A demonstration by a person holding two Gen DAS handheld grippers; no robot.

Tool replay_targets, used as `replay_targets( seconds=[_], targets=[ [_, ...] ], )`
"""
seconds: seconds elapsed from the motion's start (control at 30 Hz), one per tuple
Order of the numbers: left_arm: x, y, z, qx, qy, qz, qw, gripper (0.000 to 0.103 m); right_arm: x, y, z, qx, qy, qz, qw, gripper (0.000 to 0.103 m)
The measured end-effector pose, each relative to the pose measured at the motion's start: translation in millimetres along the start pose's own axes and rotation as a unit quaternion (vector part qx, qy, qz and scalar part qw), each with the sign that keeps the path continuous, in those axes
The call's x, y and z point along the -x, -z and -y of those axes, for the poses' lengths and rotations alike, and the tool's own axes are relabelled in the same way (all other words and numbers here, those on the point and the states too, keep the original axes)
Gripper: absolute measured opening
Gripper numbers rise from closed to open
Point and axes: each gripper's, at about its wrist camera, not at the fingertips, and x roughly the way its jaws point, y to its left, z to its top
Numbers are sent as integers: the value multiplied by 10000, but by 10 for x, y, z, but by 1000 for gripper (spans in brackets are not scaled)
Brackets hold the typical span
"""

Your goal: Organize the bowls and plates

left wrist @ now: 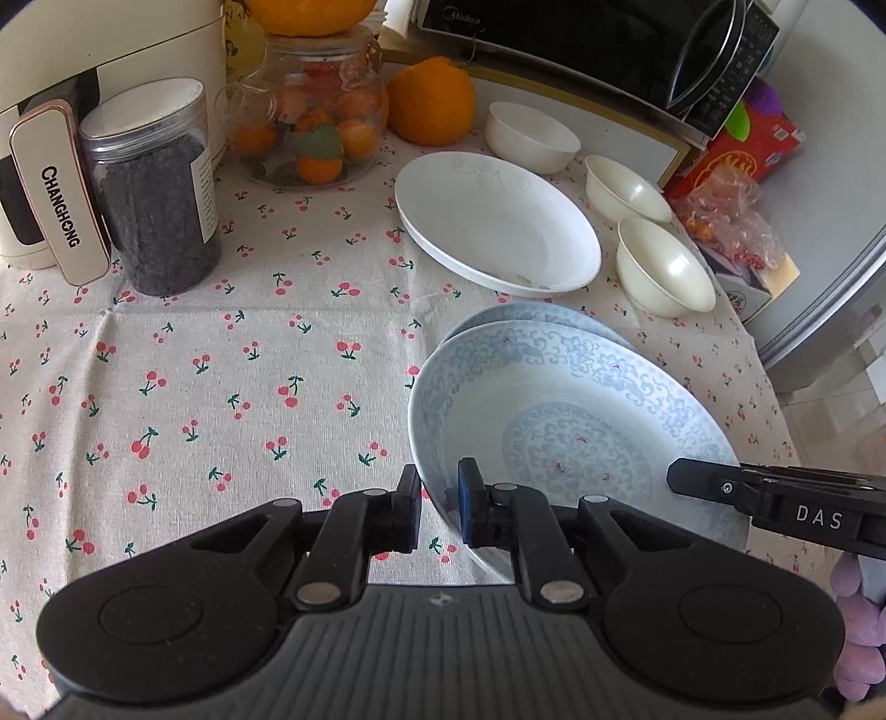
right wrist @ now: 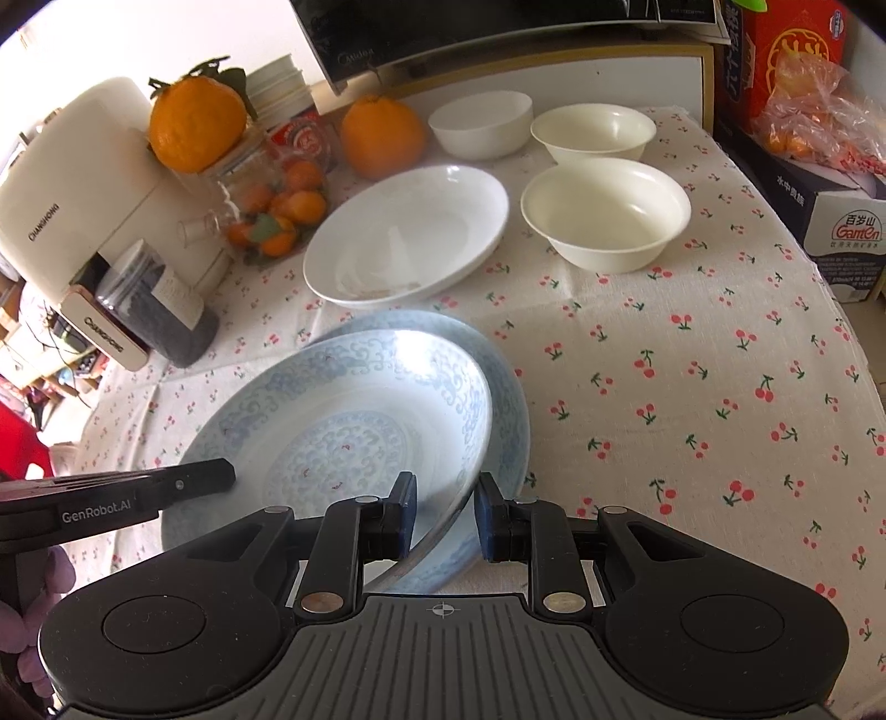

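Observation:
A blue-patterned plate (left wrist: 576, 421) (right wrist: 343, 421) hangs tilted just over a second blue-patterned plate (left wrist: 531, 313) (right wrist: 509, 421) that lies on the cherry-print cloth. My left gripper (left wrist: 440, 498) is shut on the upper plate's left rim. On its opposite rim my right gripper (right wrist: 446, 512) is shut as well. Each gripper's finger shows in the other's view, the right gripper's (left wrist: 720, 487) and the left gripper's (right wrist: 194, 479). Behind them lies a white oval plate (left wrist: 498, 227) (right wrist: 410, 232). Three white bowls (left wrist: 531, 135) (left wrist: 626, 188) (left wrist: 664, 266) stand at the back right.
A jar of dark contents (left wrist: 155, 188), a glass jar of small oranges (left wrist: 315, 122), a large orange (left wrist: 432, 99) and a white appliance (left wrist: 55, 111) line the back left. A microwave (left wrist: 581, 44) stands behind. Cartons (right wrist: 847, 232) crowd the right table edge.

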Motion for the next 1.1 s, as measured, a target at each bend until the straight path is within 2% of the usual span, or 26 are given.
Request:
replay_targets(
  seconds=[0.73, 1.1],
  targets=[
    [-49, 59, 188, -581, -442, 79, 9973, 15, -43, 19, -157, 670, 499, 14, 9965, 22],
    [-80, 123, 333, -997, -786, 160, 9918, 16, -78, 62, -252, 1254, 909, 47, 9879, 23]
  ],
)
